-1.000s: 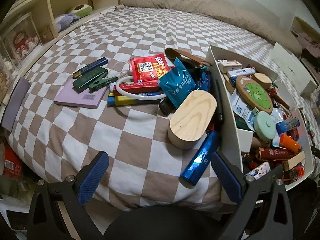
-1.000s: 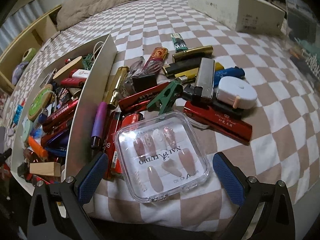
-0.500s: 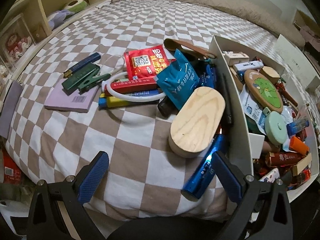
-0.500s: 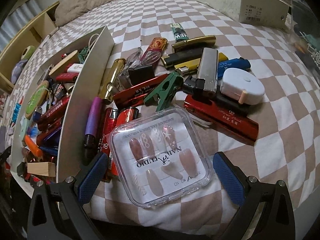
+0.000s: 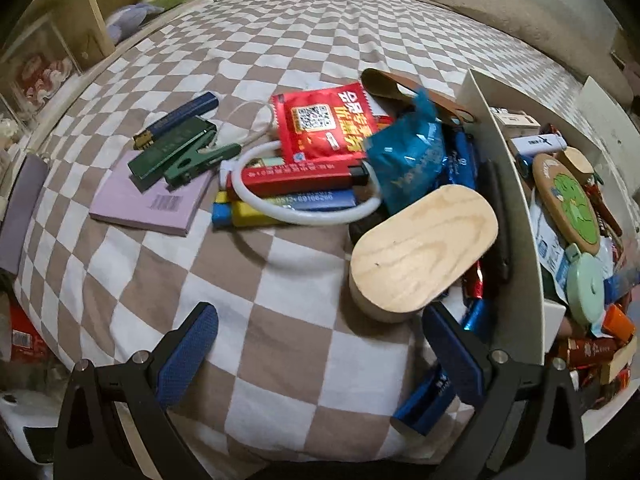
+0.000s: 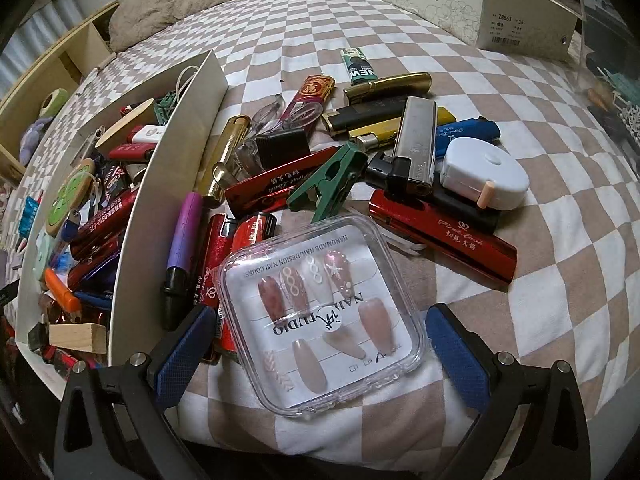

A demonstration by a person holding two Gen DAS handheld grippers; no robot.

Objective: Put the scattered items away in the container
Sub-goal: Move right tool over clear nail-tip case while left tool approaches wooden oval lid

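Observation:
A white cardboard box (image 5: 516, 216) (image 6: 132, 240) full of small items sits on the checkered bed. In the left wrist view, scattered items lie left of it: an oval wooden box (image 5: 420, 252), a blue packet (image 5: 412, 160), a red sachet (image 5: 324, 124), a red lighter (image 5: 296, 174), a white cable loop (image 5: 304, 216), a purple notepad (image 5: 148, 200), a blue tube (image 5: 424, 400). My left gripper (image 5: 320, 356) is open and empty, just short of the wooden box. My right gripper (image 6: 320, 348) is open, its jaws either side of a clear nail-tip case (image 6: 320, 316).
In the right wrist view lie several lighters, a green clip (image 6: 328, 184), a white tape measure (image 6: 484, 178), a purple pen (image 6: 180, 248) and a long red lighter (image 6: 444, 236). A shoe box (image 6: 480, 4) stands behind. Wooden shelves (image 5: 92, 28) run along the bed's left side.
Both grippers have moved forward and lower. The wooden box and the nail-tip case appear larger and nearer; the case now lies between the right fingers. Nothing was grasped.

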